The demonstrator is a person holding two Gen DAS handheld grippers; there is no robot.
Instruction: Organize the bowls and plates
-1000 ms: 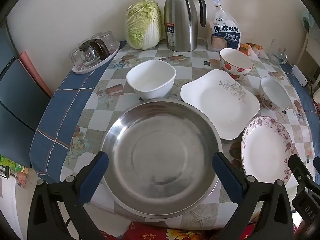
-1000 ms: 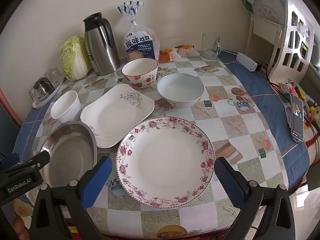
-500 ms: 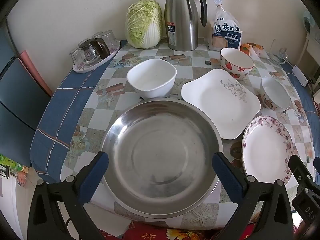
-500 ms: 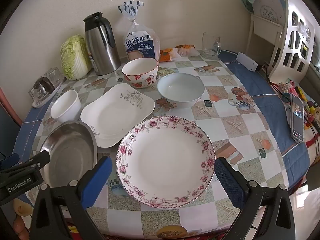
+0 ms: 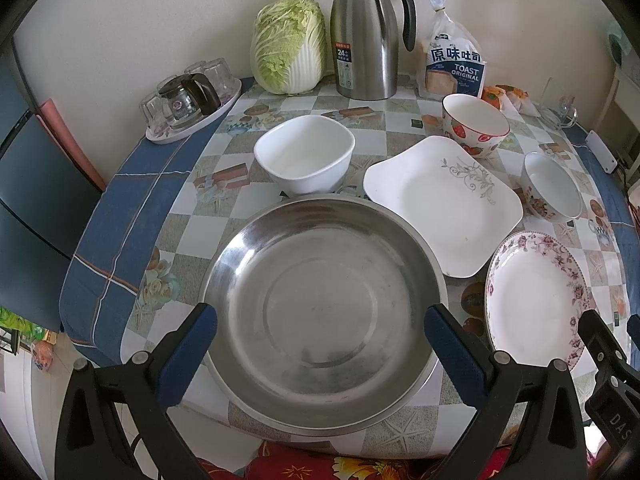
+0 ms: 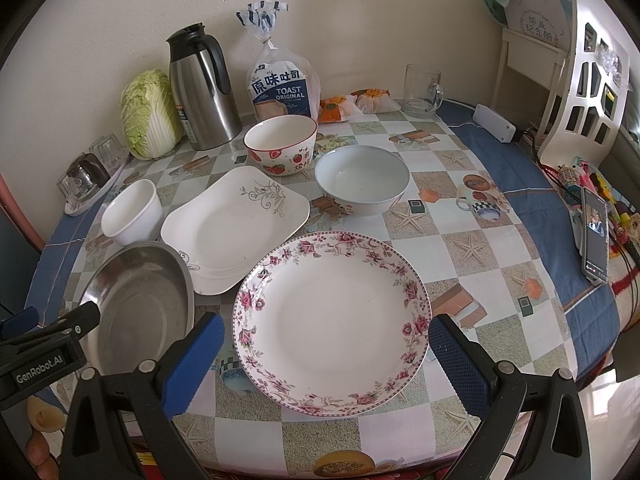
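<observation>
A large steel basin (image 5: 324,312) sits at the table's near edge, under my open, empty left gripper (image 5: 320,352). Behind it stands a white squarish bowl (image 5: 304,164). A white square plate (image 5: 444,200) lies to the right, with a strawberry bowl (image 5: 476,124) and a floral-rimmed bowl (image 5: 552,186) beyond. A round floral plate (image 6: 332,320) lies under my open, empty right gripper (image 6: 326,356). In the right wrist view I also see the basin (image 6: 136,308), square plate (image 6: 236,228), strawberry bowl (image 6: 280,150), floral-rimmed bowl (image 6: 362,184) and white bowl (image 6: 132,216).
Along the wall stand a cabbage (image 5: 288,44), a steel thermos jug (image 5: 368,32), a toast bag (image 5: 452,60) and a tray of glasses (image 5: 192,100). A glass mug (image 6: 422,90), a white box (image 6: 494,122) and a phone (image 6: 596,236) are at the right.
</observation>
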